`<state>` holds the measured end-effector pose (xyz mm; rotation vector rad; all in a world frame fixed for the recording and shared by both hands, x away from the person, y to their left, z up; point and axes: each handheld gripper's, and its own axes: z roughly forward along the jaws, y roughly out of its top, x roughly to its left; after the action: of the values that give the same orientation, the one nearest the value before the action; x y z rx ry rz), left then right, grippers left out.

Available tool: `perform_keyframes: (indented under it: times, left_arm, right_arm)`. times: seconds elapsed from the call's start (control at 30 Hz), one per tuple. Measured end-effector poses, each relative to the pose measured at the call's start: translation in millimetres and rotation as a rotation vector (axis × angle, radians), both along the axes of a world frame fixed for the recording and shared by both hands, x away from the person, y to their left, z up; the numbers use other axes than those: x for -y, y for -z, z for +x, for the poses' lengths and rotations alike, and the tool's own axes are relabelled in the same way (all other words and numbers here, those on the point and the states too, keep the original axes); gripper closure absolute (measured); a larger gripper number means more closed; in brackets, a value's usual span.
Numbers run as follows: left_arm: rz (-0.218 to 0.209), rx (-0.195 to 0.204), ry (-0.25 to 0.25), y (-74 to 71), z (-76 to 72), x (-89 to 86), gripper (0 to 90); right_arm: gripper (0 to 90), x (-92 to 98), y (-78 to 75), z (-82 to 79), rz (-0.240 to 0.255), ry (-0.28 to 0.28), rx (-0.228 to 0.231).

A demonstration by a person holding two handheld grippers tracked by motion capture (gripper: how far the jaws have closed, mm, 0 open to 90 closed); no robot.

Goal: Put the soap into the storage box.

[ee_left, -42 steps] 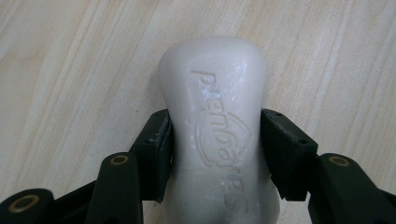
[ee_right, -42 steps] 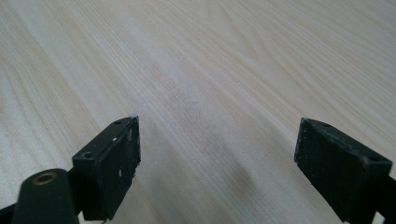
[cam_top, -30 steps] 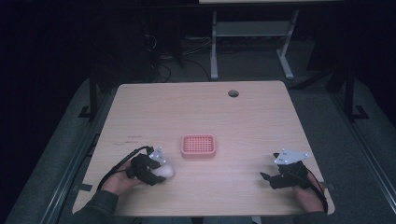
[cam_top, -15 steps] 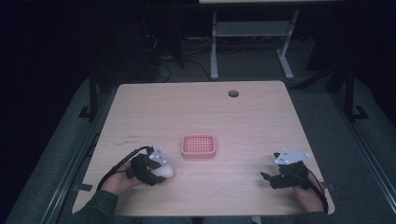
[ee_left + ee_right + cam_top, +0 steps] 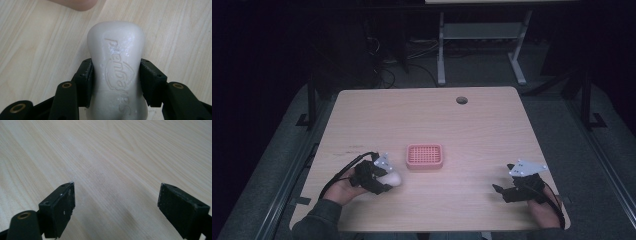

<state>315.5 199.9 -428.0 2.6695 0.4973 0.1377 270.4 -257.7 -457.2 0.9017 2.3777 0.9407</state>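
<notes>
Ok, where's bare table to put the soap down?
Free: the far half between the pink dish and cable hole, and the stretch between dish and right tool. Tightest spot: the soap in the left tool beside the dish.

Soap bar (image 5: 117, 72) lower end cut off by bottom edge.

A pink soap dish (image 5: 424, 155) sits mid wooden table (image 5: 472, 130).

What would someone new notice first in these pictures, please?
Probably the white bar of soap clamped between the left gripper jaws, near the front left of the table. Next, the pink soap dish just beyond it at mid-table, and the right gripper open over bare wood at front right.
</notes>
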Motion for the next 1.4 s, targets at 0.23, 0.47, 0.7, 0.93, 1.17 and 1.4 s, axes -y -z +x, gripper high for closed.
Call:
perform_keyframes:
  times: [0.23,0.47,0.7,0.93,1.17,1.4]
  left_arm:
    - [0.008,-0.002,0.009,-1.4,4.7,5.8,49.2]
    - [0.010,-0.007,0.022,-7.4,8.2,9.5,49.2]
    - [0.011,-0.007,0.025,-12.2,12.8,11.3,49.2]
    - [-0.003,-0.012,0.037,-16.7,15.5,13.6,49.2]
    - [-0.004,-0.022,0.040,-19.2,19.8,15.9,49.2]
    - [-0.009,-0.023,0.043,-24.5,22.4,17.5,49.2]
  right_arm:
    - [13.7,0.8,-0.4,-0.4,0.007,-0.003,0.001]
    - [13.8,2.4,-0.5,-0.6,0.017,0.000,0.002]
    - [13.8,3.1,-0.5,-1.0,0.021,0.001,0.002]
    - [13.8,3.5,-0.9,-1.3,0.027,0.001,0.007]
    - [13.8,4.9,-0.3,-1.0,0.034,0.005,0.003]
    - [13.8,5.4,-0.5,-1.2,0.039,0.003,0.004]
